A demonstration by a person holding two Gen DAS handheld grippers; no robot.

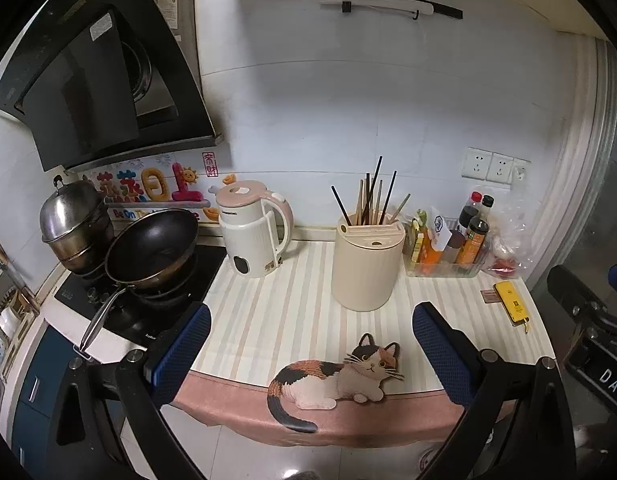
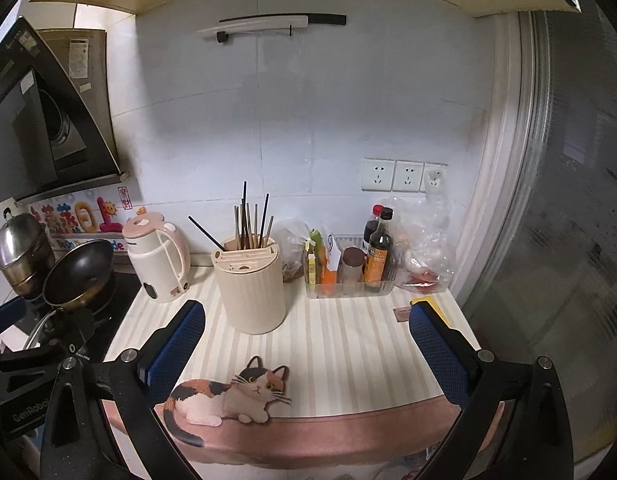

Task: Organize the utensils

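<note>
A cream utensil holder (image 1: 367,266) (image 2: 251,288) stands upright on the striped counter mat (image 1: 276,320) (image 2: 348,352). Several chopsticks (image 1: 372,196) (image 2: 250,220), dark and wooden, stick up out of it. My left gripper (image 1: 312,350) hangs open above the mat's near edge, in front of the holder, with nothing between its blue-padded fingers. My right gripper (image 2: 306,346) is open too, empty, just in front of and to the right of the holder. Part of the right gripper's body (image 1: 588,320) shows at the right of the left wrist view.
A white and pink kettle (image 1: 254,236) (image 2: 158,264) stands left of the holder. A wok (image 1: 150,246) (image 2: 78,274) and steel pot (image 1: 74,224) sit on the cooktop. A clear bin of bottles (image 1: 448,252) (image 2: 350,272), a plastic bag (image 2: 424,248) and a yellow object (image 1: 510,302) lie at the right.
</note>
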